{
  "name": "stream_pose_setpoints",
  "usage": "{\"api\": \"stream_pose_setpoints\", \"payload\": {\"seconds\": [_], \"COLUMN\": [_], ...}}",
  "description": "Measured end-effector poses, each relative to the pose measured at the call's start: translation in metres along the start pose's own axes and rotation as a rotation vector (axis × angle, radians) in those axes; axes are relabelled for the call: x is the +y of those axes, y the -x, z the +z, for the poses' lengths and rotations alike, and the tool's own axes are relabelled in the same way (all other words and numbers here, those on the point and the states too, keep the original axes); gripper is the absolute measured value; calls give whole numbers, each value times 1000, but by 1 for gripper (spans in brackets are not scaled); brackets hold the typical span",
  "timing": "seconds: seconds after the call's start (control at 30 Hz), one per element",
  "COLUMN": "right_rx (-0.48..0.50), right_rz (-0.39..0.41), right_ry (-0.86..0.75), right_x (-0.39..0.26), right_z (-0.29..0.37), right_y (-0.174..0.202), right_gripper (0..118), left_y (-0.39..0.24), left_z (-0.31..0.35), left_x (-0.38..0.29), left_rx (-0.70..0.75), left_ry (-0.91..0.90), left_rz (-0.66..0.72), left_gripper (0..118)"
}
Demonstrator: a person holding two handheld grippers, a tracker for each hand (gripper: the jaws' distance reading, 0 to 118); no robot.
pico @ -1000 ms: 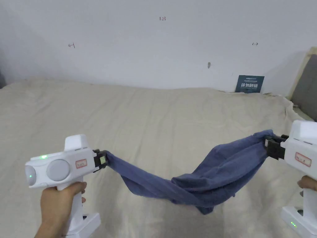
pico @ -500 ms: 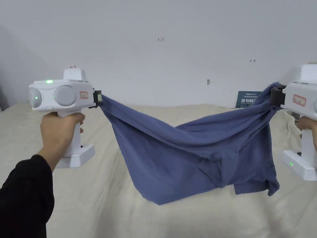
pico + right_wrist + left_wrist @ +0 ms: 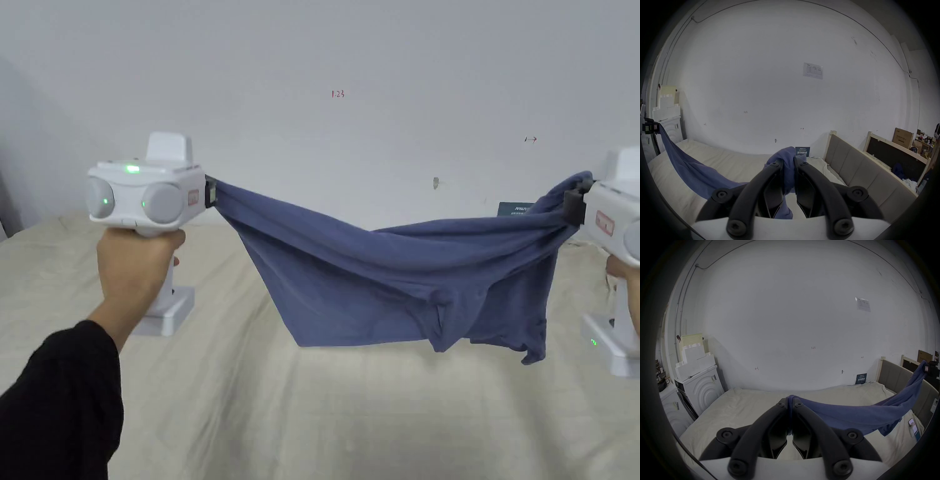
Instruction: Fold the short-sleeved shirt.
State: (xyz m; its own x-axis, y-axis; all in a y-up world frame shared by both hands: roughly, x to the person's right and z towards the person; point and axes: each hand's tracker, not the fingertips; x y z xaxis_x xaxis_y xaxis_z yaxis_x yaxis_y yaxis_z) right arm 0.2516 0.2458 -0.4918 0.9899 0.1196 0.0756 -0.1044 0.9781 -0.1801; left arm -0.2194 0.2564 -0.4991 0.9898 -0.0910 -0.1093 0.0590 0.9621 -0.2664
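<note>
Shirt (image 3: 400,275), one, blue, hangs between two grippers, left (image 3: 211,191), right (image 3: 572,206); jaws apparently clamping fabric.

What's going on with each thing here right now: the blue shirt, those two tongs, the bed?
Shirt: unfolded, hanging in the air between the two tongs, sagging in the middle, clear of the bed.
Left tongs: shut on the shirt, held up.
Right tongs: shut on the shirt, with a thicker bunch of cloth.
Bed: covered by a wrinkled beige sheet.
</note>
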Motion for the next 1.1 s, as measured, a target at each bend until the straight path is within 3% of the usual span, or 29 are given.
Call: {"api": "stream_pose_setpoints", "payload": {"seconds": [0.4, 0.67, 0.8, 0.97, 1.1], "right_rx": [37, 33, 34, 38, 51], "right_rz": [-36, -203, -198, -280, -263], "right_ry": [242, 434, 467, 483, 501], "right_x": [-174, -288, -319, -342, -356], "right_z": [24, 90, 136, 199, 239], "right_y": [11, -9, -10, -10, -5], "right_gripper": [9, 9, 9, 9, 9], "left_y": [6, 20, 26, 39, 50], "left_z": [22, 82, 120, 168, 199], "left_x": [-176, -294, -330, -359, -378], "left_rx": [-44, -69, -57, -44, -18], "left_ry": [209, 406, 452, 501, 531], "left_rz": [3, -33, -9, 28, 46], "left_gripper": [2, 2, 2, 2, 2]}}
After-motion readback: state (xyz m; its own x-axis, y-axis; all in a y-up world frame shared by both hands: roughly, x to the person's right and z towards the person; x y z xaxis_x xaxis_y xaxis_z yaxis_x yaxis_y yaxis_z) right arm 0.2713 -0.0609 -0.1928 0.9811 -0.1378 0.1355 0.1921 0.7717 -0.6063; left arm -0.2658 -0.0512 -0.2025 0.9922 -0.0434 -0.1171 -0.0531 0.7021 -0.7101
